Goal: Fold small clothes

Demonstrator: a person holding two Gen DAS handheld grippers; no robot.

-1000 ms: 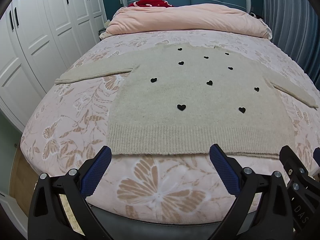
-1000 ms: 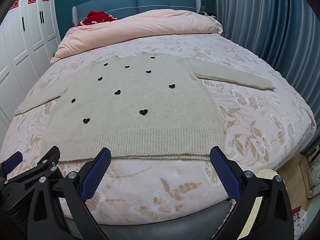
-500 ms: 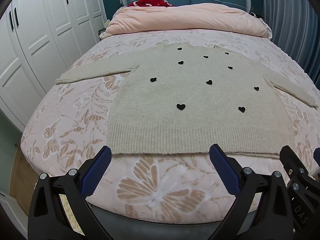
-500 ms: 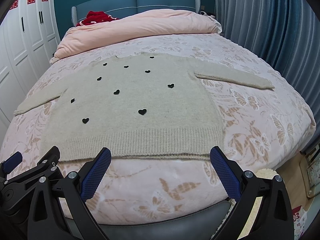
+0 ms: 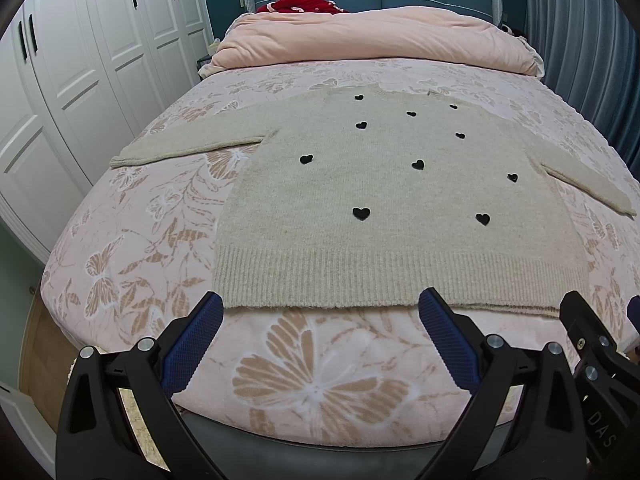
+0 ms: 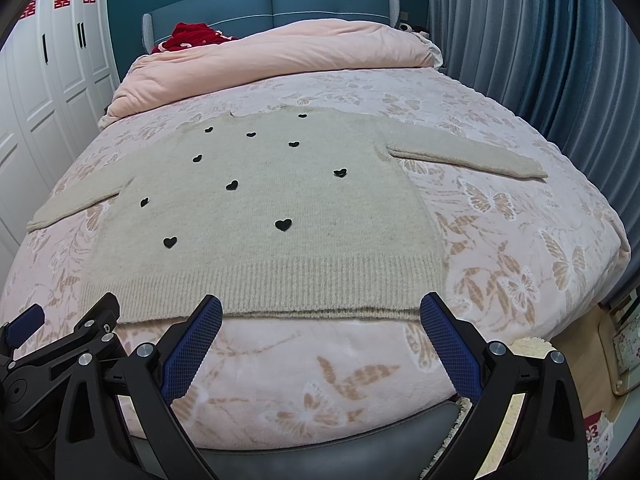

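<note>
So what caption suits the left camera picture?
Open left tongs hover before a beige heart-dotted sweater spread flat on a floral bed.

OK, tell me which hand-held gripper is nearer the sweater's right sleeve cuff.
Right. The right hand-held gripper sits open near the hem's right half, toward that cuff; the left hand-held gripper sits open farther left along the hem.
</note>
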